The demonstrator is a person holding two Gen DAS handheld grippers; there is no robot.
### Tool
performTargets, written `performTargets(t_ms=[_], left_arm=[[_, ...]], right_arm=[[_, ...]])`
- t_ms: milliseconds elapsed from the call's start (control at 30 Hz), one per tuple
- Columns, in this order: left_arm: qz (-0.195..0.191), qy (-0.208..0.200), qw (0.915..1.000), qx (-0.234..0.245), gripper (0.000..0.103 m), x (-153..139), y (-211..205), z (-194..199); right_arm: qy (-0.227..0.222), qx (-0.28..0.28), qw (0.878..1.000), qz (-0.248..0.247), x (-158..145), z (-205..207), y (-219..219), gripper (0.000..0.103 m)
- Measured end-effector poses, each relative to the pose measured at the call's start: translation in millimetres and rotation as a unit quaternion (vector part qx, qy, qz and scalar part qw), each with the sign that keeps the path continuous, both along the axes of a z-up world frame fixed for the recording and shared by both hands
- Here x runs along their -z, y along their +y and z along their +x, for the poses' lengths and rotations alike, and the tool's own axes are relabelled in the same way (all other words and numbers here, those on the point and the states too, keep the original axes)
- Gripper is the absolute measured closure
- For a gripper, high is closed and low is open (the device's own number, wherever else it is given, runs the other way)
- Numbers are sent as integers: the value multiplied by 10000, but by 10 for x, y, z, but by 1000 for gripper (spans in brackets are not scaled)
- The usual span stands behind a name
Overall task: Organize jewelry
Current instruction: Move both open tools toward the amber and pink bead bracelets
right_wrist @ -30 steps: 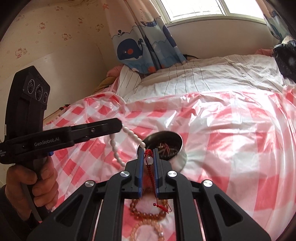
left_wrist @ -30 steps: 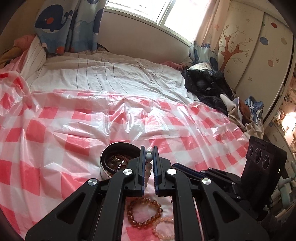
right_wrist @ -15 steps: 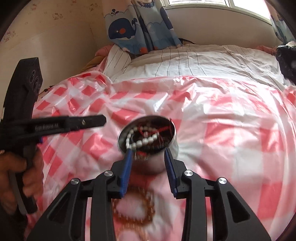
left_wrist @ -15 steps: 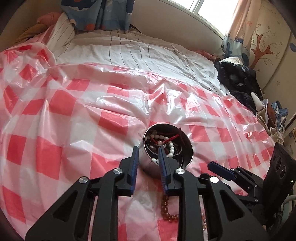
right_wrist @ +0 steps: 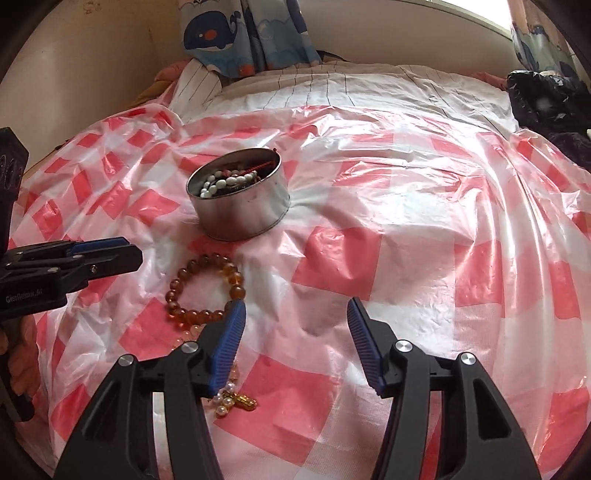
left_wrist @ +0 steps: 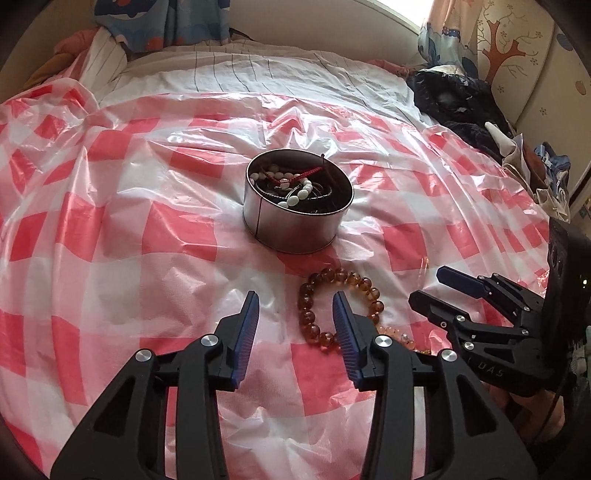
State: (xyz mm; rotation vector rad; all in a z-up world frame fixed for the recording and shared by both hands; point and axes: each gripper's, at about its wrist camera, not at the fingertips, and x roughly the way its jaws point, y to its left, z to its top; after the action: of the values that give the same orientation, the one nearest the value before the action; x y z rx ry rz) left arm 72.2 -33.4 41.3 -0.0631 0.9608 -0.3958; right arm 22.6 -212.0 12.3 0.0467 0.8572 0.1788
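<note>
left gripper [left_wrist: 295,317]: fingers opening, nothing lying between them | right gripper [right_wrist: 293,325]: fingers opening, gripping nothing | round metal tin [left_wrist: 297,218]: sitting mid-bed on the checked plastic sheet [left_wrist: 110,221], holding a white bead string [left_wrist: 295,197] and a red cord [left_wrist: 295,173] | amber bead bracelet [left_wrist: 340,306]: lying on the sheet beside the tin, toward the near edge of the bed

A home bedroom: a bed [left_wrist: 258,74] with striped bedding, whale-print curtains [right_wrist: 243,33], a tree-decorated wardrobe [left_wrist: 517,55]
</note>
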Motion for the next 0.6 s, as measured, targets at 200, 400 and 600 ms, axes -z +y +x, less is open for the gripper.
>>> performTargets(t_ms=[200,400,600], left_arm=[[198,-24,9998,91,63,35,-89,6],[496,-112,9984,248,63,70,-202,6],[791,-211,9959,394,63,132,-310,36]], right_arm=[[25,47,9998,-207,24,30,26,42],[32,33,9997,-257,26,32,42,39],[105,42,9998,-168,37,40,17,39]])
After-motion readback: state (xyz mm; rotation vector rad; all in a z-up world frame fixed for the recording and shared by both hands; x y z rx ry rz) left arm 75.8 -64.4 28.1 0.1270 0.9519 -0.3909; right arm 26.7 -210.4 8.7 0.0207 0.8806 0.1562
